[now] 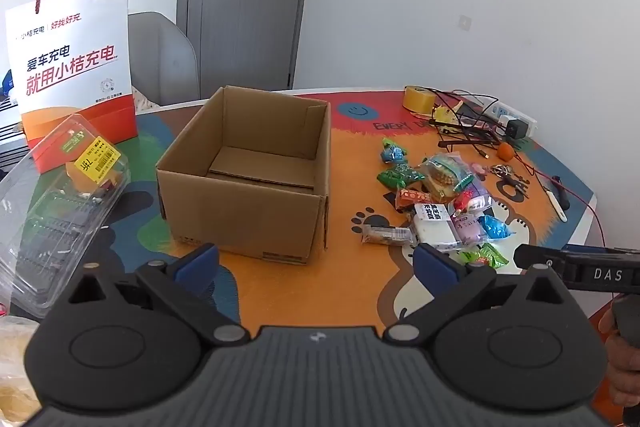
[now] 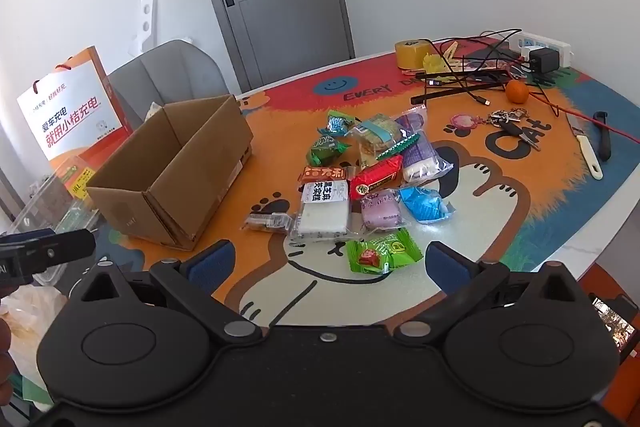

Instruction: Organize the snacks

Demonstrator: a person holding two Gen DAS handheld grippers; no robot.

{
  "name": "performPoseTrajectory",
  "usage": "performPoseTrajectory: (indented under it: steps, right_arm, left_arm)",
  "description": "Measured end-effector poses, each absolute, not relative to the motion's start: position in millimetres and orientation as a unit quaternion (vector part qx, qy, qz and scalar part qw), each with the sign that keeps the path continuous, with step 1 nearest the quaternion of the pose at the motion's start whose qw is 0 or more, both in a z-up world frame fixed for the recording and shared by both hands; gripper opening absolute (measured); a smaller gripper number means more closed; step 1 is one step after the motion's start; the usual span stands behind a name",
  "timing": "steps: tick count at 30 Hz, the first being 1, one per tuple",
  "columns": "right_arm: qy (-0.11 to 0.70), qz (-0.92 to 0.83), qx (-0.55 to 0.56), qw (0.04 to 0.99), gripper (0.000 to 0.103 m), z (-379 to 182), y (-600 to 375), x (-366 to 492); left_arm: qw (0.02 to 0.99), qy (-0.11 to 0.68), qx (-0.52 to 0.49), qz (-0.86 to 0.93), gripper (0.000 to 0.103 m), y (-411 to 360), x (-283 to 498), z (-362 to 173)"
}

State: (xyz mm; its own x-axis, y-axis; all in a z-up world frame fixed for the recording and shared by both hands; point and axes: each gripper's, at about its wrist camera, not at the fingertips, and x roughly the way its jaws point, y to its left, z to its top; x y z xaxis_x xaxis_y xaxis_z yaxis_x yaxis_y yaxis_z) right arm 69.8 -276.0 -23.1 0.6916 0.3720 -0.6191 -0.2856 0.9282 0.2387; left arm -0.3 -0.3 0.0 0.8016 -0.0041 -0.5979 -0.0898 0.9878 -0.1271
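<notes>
Both grippers over the worktop (image 2: 500, 219), jaws spread wide, nothing between them.

Snack packets (image 2: 360, 179) lie loose in 1 pile on the worktop, right of the open cardboard box (image 1: 248, 175); none in the box. Left view alone shows the box floor, bare cardboard, and all of the clear plastic tray (image 1: 60, 195). Right view alone shows the green packet (image 2: 382, 251) whole, just ahead of the right gripper (image 2: 340, 267), plus the keys (image 2: 508, 121) and knife (image 2: 586, 151). Left gripper (image 1: 316, 263) tilts down at the box's near corner. Right gripper tilts down at the pile.
</notes>
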Motion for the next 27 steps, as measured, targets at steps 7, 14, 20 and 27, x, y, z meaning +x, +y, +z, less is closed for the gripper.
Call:
performPoseTrajectory:
  steps: [7,14,20,27]
  right_arm:
    - [0.353,0.158,0.057,0.920,0.103,-31,-278,74]
    - [0.362,0.152,0.053,0.918,0.103,-30,-276,73]
    - [0.357,0.159,0.044,0.919,0.103,-28,-273,70]
    - [0.358,0.164,0.039,0.918,0.103,-28,-269,69]
  left_arm:
    - [0.943,0.323,-0.081,0.014,0.102,2,2,0]
    - [0.942,0.328,-0.070,0.021,0.102,-3,4,-6]
    - [0.942,0.327,-0.071,0.020,0.102,0,4,-7]
    - [0.942,0.327,-0.069,0.019,0.102,0,3,-6]
